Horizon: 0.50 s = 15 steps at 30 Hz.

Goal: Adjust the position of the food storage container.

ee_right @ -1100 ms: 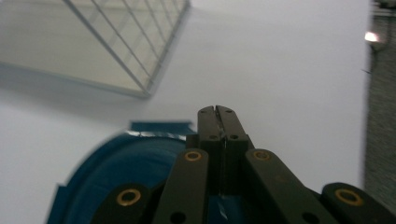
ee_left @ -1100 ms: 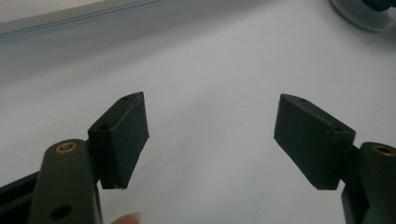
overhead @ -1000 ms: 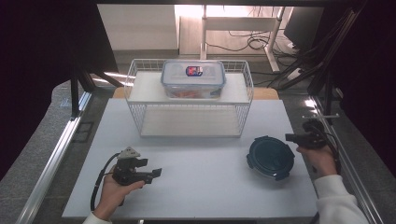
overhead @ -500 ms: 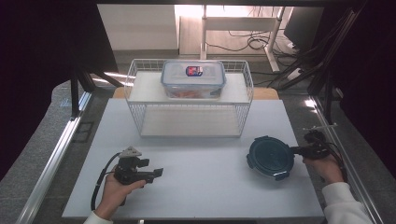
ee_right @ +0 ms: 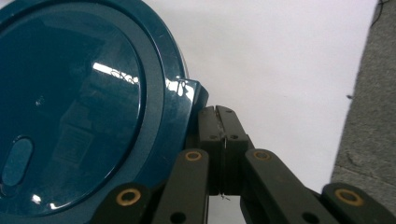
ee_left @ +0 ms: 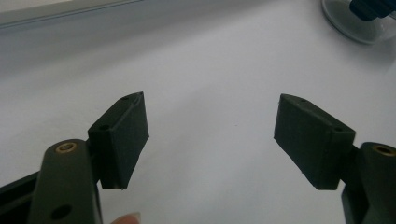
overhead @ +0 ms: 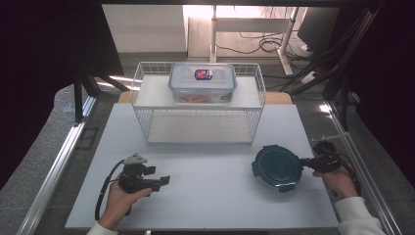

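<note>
We see a white tabletop (overhead: 205, 196) set inside a metal frame, with a bright rail (overhead: 58, 166) along its left edge and another rail (overhead: 364, 181) along its right edge. Grey speckled flooring (overhead: 29, 171) lies on both sides of the tabletop. Beyond the far edge we note a lit strip of pale floor (overhead: 244, 34), where black cables (overhead: 259, 45) lie loose near a white desk leg (overhead: 213, 29) and a slanted grey leg (overhead: 288, 34). Dark panels (overhead: 49, 49) close off the left and right sides. Black struts (overhead: 78, 100) stand at the far left corner. Light enters from the far side and glints on the floor (overhead: 325, 107).
</note>
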Tool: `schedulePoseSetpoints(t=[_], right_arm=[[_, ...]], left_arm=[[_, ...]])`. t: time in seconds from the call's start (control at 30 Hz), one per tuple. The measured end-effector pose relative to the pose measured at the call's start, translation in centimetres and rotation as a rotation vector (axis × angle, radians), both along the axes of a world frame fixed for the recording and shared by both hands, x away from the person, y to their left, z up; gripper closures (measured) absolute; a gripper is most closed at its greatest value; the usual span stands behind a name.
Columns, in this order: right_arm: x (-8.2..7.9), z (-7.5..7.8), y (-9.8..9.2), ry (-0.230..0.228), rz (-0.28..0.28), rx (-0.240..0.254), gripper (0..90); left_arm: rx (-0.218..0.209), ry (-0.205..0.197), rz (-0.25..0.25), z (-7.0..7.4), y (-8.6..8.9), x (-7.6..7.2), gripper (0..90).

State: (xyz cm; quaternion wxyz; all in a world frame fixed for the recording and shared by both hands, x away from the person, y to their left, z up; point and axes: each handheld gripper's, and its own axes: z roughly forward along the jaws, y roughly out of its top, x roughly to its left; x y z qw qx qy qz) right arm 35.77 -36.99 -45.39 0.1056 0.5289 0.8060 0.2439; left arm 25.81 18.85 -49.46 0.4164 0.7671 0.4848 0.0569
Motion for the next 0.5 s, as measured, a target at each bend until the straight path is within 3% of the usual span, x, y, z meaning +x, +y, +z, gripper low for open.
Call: schedulePoseSetpoints(t=[0.5], right_arm=[[-1.1, 0.2, 4.5, 0.033, 0.106, -0.002, 89.2]], left_arm=[[0.001, -0.008, 0.019, 0.1, 0.6, 0.0, 25.8]])
